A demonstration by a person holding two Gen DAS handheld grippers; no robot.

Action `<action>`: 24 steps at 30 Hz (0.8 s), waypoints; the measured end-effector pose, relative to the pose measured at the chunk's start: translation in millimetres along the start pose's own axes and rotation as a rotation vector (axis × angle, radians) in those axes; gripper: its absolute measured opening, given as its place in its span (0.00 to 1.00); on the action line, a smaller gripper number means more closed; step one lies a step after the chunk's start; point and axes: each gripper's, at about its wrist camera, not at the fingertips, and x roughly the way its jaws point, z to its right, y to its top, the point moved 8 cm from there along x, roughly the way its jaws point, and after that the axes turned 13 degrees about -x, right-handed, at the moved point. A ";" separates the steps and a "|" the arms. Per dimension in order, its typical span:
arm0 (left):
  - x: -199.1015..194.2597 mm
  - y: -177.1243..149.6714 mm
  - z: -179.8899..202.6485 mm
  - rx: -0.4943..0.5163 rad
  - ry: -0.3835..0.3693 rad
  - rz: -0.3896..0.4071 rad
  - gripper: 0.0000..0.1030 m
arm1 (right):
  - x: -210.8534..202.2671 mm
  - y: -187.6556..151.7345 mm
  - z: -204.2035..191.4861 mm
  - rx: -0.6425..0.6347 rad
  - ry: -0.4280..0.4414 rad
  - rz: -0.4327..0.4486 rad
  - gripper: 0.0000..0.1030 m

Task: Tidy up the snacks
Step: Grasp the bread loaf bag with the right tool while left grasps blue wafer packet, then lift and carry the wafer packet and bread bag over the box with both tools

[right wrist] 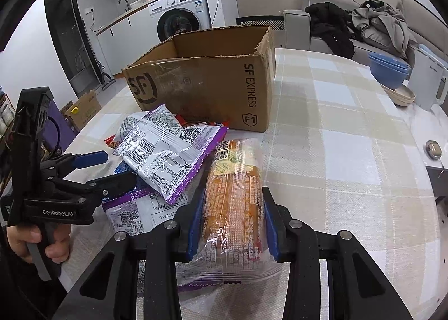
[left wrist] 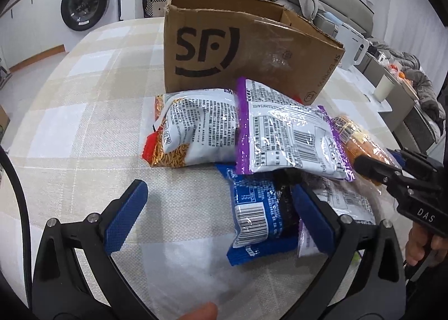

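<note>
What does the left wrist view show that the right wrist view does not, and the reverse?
Only the left wrist view shows the blue packet between the open left gripper's fingers. Only the right wrist view shows the blue bowls and the right gripper shut on the orange packet. Both share the cardboard box, the purple-edged packet and the washing machine.

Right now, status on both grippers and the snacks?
Right gripper shut on orange packet. Left gripper open, over blue packet. Cardboard box open behind the pile, nothing blocking it.
</note>
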 end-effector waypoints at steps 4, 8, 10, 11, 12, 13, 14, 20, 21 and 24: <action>-7.4 -1.3 0.9 0.060 0.071 0.036 1.00 | -0.2 -0.1 -0.1 0.000 0.000 -0.001 0.37; -3.3 -6.9 8.1 0.117 0.086 0.015 0.99 | -0.7 -0.2 -0.2 -0.001 0.000 -0.001 0.37; 1.2 -11.2 11.9 0.145 0.086 -0.002 0.93 | -1.1 -0.2 0.0 -0.002 0.001 -0.001 0.37; 4.1 -13.3 13.1 0.152 0.083 -0.016 0.90 | -1.5 -0.3 0.2 -0.001 0.001 -0.001 0.37; 6.1 -15.9 14.5 0.157 0.074 -0.031 0.86 | -2.0 -0.8 0.4 -0.001 0.002 -0.002 0.37; 5.9 -17.6 15.0 0.159 0.066 -0.037 0.85 | -1.5 0.0 0.3 -0.002 0.001 -0.002 0.37; 4.8 -17.8 15.0 0.159 0.063 -0.035 0.84 | -1.4 0.0 0.3 -0.001 0.001 -0.003 0.37; 2.4 -23.4 20.4 0.184 0.034 -0.030 0.70 | -1.9 -0.1 0.3 -0.002 0.002 -0.002 0.37; 1.8 -24.0 21.9 0.191 0.026 -0.028 0.61 | -2.0 -0.2 0.5 -0.003 0.002 -0.002 0.37; -2.8 -27.2 29.1 0.213 0.005 -0.031 0.43 | -1.9 0.1 0.2 -0.002 0.002 -0.002 0.37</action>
